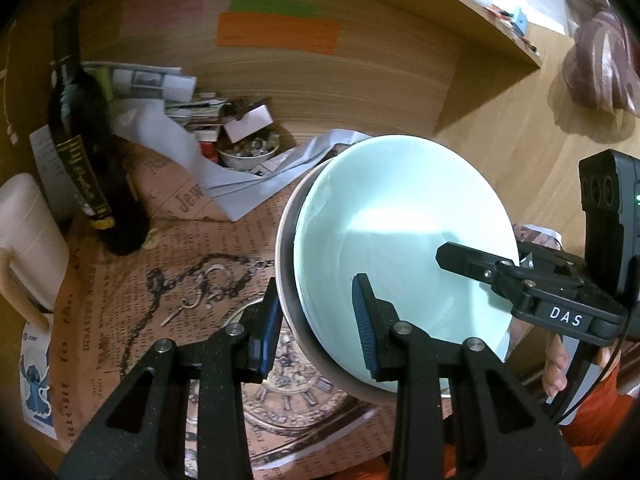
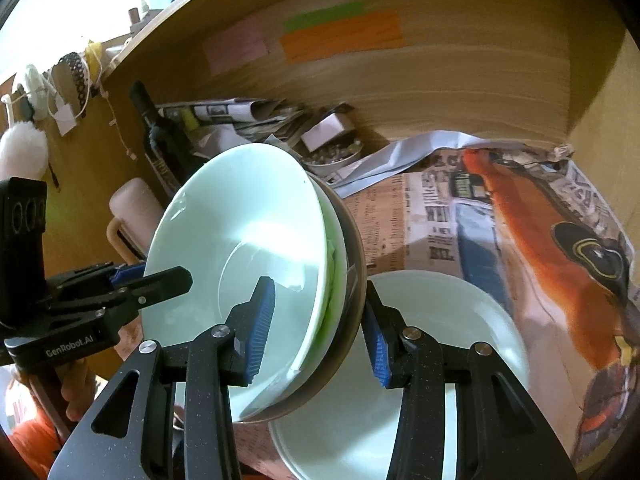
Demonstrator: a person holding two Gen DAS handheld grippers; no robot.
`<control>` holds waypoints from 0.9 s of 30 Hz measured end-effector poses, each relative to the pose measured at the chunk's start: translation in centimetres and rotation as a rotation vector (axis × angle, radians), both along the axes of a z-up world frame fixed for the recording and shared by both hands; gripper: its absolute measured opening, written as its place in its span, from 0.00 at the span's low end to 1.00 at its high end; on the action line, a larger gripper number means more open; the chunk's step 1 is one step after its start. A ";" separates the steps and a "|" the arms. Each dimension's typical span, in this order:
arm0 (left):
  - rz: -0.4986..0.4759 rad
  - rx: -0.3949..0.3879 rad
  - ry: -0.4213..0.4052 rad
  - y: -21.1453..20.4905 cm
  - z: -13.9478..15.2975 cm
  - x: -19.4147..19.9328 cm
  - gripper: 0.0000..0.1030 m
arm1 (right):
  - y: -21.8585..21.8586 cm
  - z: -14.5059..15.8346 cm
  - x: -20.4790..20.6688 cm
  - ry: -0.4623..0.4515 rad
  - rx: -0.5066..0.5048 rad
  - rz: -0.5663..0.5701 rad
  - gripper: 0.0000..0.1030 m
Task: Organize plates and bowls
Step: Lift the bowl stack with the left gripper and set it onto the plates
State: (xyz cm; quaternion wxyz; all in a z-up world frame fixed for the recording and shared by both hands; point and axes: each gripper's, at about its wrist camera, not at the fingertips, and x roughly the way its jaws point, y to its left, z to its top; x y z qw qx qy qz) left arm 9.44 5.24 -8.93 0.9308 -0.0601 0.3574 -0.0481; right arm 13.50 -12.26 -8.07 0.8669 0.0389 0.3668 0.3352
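Pale-green plate stack [image 1: 400,248], tilted, lifted above newspaper-covered surface [image 1: 132,292]. Left wrist view: left gripper [image 1: 316,320] clamped on stack's near rim, one pad inside, one outside on grey underside; right gripper [image 1: 472,264] grips opposite rim. Dark bottle [image 1: 80,152] stands left.

Right wrist view: right gripper [image 2: 320,324] clamped on stack rim; white bowl [image 2: 460,340] rests below on newspaper.

- We read "DAS" in white on the right gripper [image 1: 476,264], which reaches over the pale bowl [image 1: 400,216].
- We read "GenRobot.AI" on the left gripper [image 2: 176,280].
- We read "DISASTE" on the printed newspaper [image 1: 120,312], left of the bowl.
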 end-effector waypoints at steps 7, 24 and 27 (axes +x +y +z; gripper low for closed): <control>-0.047 0.003 0.009 -1.9 -0.3 0.3 0.33 | -2.6 -0.1 -0.3 -0.008 -0.004 -0.046 0.38; -0.128 0.007 0.057 -6.0 -1.6 1.9 0.33 | -7.1 -1.4 -0.4 0.031 -0.001 -0.125 0.38; -0.140 0.001 0.078 -6.4 -2.1 2.4 0.33 | -7.6 -1.9 -0.5 0.045 -0.001 -0.138 0.38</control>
